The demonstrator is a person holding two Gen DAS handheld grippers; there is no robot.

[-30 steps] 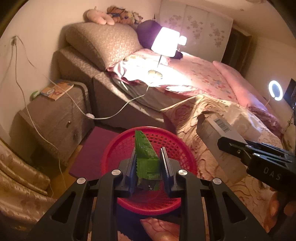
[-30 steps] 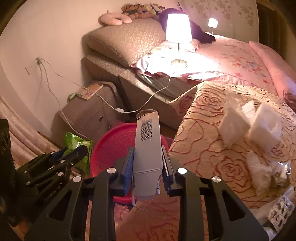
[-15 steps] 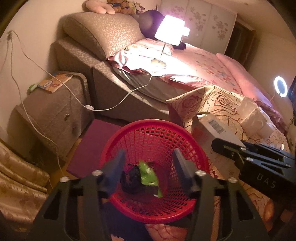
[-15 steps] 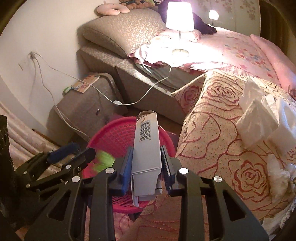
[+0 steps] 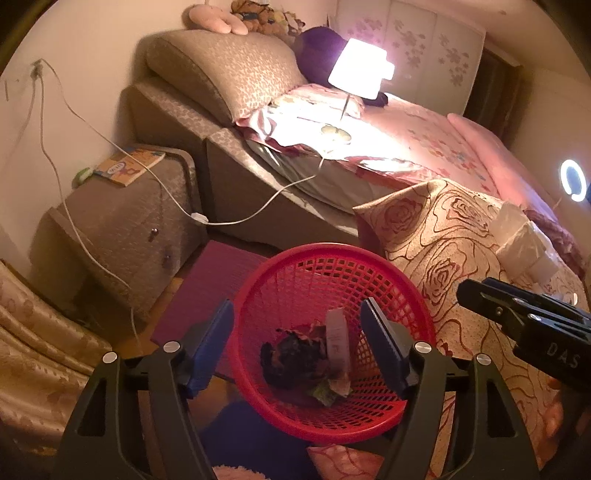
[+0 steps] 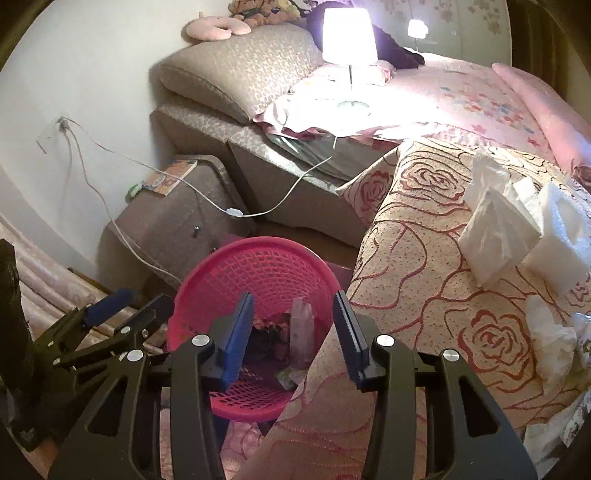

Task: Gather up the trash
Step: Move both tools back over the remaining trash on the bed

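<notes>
In the red basket (image 5: 413, 302) now lies the carton (image 5: 337, 341); both hand-held grippers gape wide, empty.

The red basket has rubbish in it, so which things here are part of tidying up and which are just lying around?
Part of the job:
red basket
carton and green wrapper inside it
white tissues on the rose blanket
left gripper and right gripper, both open

Just lying about:
lamp
book on the nightstand
white cable
pink neck pillow
</notes>
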